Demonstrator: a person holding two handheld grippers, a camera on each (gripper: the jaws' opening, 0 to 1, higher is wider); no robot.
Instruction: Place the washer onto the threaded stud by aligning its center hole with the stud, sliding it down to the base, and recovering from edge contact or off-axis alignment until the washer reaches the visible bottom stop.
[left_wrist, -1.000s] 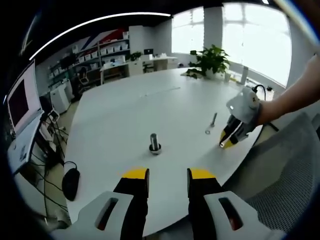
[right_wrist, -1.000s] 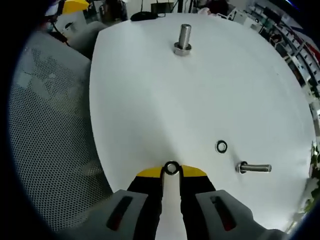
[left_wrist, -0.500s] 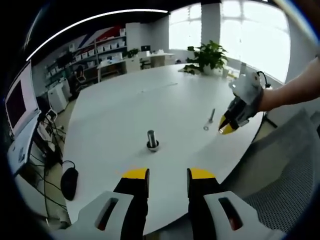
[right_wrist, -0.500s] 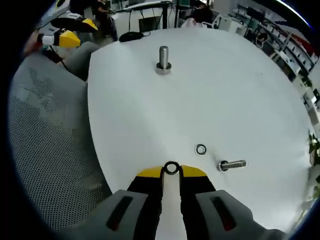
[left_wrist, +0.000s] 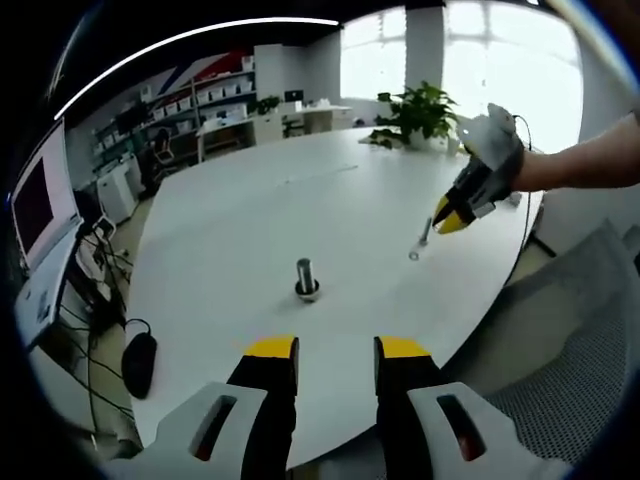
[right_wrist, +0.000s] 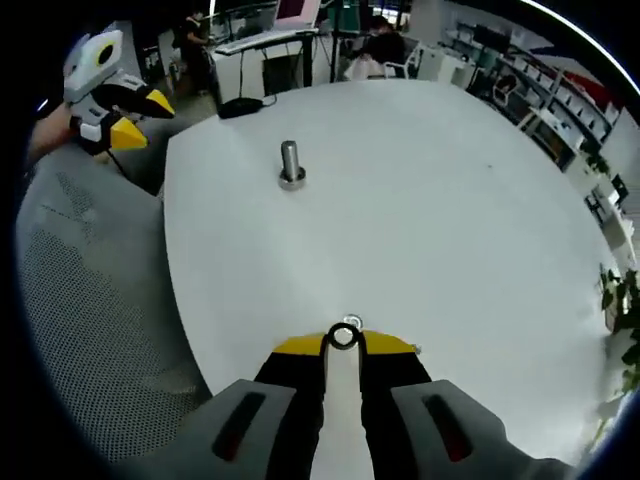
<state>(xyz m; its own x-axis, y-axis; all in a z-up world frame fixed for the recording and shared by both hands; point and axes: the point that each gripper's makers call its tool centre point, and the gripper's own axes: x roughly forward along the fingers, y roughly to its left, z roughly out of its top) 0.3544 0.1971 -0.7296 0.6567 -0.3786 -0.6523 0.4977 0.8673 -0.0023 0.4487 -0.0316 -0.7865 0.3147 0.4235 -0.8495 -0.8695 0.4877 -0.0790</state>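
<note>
1. Claw on our right (right_wrist: 343, 344) pinches a small washer (right_wrist: 344, 337) between its yellow tips, with the ring standing up above them over the white table (right_wrist: 450, 220).
2. We see that same right claw in the left gripper view (left_wrist: 449, 217), raised above the table's far side with a sleeve behind it; the washer there is too small to make out.
3. Our left claw (left_wrist: 336, 352) has a narrow gap between its jaws and nothing in it; in the right gripper view it hangs off the table edge at upper left (right_wrist: 135, 118).
4. The stud (left_wrist: 305, 278) stands upright on its base mid-table, well apart from both claws.
5. A spare bolt (left_wrist: 426, 233) lies flat with a second ring (left_wrist: 413, 256) beside it; in the right gripper view our jaws hide most of them.
</note>
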